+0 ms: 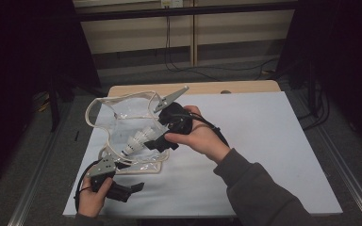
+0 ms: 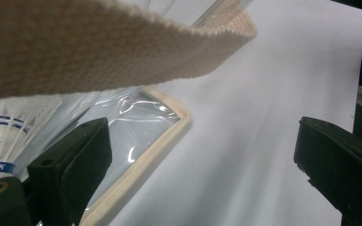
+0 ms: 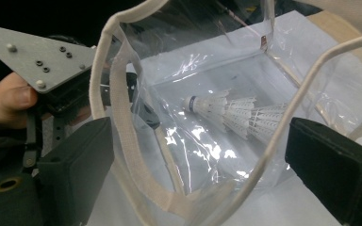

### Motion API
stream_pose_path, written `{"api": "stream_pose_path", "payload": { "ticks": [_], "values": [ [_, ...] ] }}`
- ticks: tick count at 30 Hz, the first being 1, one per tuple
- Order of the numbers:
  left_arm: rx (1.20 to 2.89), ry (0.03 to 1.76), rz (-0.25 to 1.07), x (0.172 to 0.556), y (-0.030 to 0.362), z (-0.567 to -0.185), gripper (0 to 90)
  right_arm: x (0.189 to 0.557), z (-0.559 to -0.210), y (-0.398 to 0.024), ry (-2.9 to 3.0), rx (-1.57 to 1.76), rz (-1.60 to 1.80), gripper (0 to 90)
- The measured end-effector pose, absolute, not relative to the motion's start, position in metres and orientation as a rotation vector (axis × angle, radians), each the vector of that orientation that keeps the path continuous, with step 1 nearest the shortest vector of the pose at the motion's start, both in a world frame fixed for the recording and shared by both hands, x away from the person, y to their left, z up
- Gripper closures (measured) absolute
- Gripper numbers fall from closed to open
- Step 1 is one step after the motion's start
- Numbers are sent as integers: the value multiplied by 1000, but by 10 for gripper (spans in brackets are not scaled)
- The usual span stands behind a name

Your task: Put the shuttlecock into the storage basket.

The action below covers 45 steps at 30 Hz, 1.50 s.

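From above, I see the right two-thirds of the white table (image 1: 264, 141) lying bare, so a gripper could travel freely there. The left side is crowded: a clear plastic bag (image 1: 122, 127) with cream webbing trim spreads from the far left corner toward the near edge, its handle loop (image 1: 90, 113) arching up over the left rim. My right gripper (image 1: 162, 141) sits at the bag's mouth, jaws spread; in its own view, cream straps (image 3: 122, 136) cross between the jaws, and stacked shuttlecocks (image 3: 235, 115) lie beyond. My left gripper (image 1: 134, 188) is near the front edge with jaws apart; a webbing strap (image 2: 99, 47) hangs overhead in its view, open tabletop ahead.
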State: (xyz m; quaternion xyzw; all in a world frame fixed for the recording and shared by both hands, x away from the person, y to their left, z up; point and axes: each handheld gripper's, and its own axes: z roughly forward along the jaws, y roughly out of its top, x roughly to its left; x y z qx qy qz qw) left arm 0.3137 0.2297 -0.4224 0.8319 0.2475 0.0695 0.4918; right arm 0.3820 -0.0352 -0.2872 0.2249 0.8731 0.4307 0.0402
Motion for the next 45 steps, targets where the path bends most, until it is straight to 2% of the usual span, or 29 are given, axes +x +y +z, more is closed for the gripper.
{"api": "stream_pose_path", "payload": {
  "ticks": [19,45],
  "values": [
    [2026,603,172,315,229,-423,48,377,-298,-85,2642,718,1365,75],
    [2026,604,171,314,228,-423,48,367,-334,-140,2601,759,1396,70]
  ]
}}
